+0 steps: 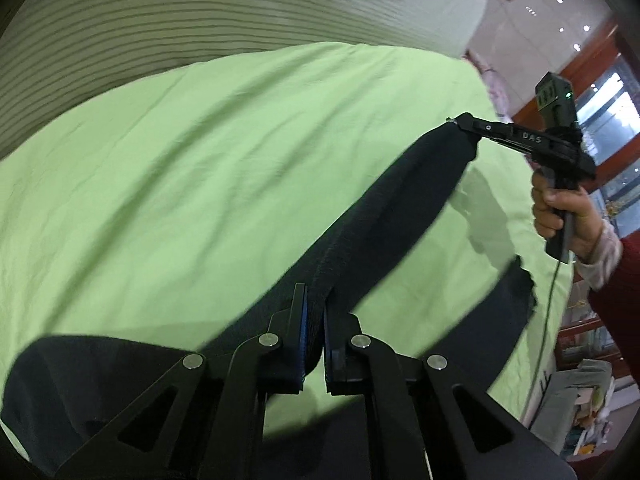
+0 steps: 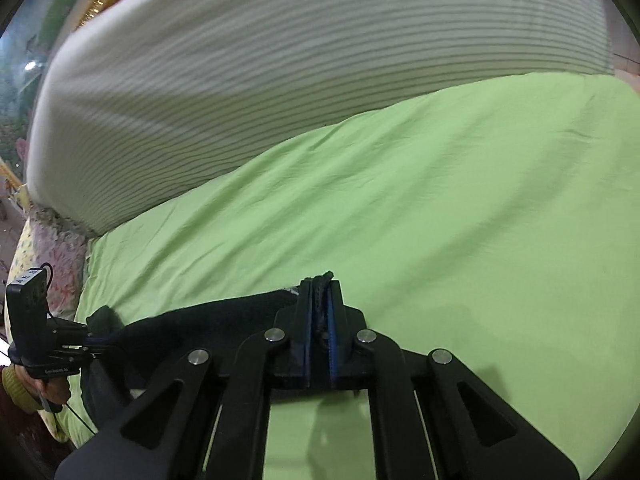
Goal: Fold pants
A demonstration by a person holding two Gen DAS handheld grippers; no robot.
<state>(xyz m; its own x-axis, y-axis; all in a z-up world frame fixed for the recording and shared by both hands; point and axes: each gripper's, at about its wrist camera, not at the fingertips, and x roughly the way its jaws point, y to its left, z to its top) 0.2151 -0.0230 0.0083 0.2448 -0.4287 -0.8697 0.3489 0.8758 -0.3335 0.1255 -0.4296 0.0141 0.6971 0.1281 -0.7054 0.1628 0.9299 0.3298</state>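
Dark pants [image 1: 384, 216] stretched in air over green sheet [image 1: 200, 160], one edge pinched at each end. L gripper [image 1: 314, 316] clamped on near end, fabric betw pads. R gripper [image 2: 319, 300] clamped on far end; seen in L view too. Striped white bedding [image 2: 280, 60] behind sheet.

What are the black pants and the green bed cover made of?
The pants look like soft, matte knit cloth, maybe cotton: they sag limply between the two grippers and show a faint ribbed weave. The green cover looks like thin, smooth woven fabric, probably cotton, creased with fine wrinkles and no shine.
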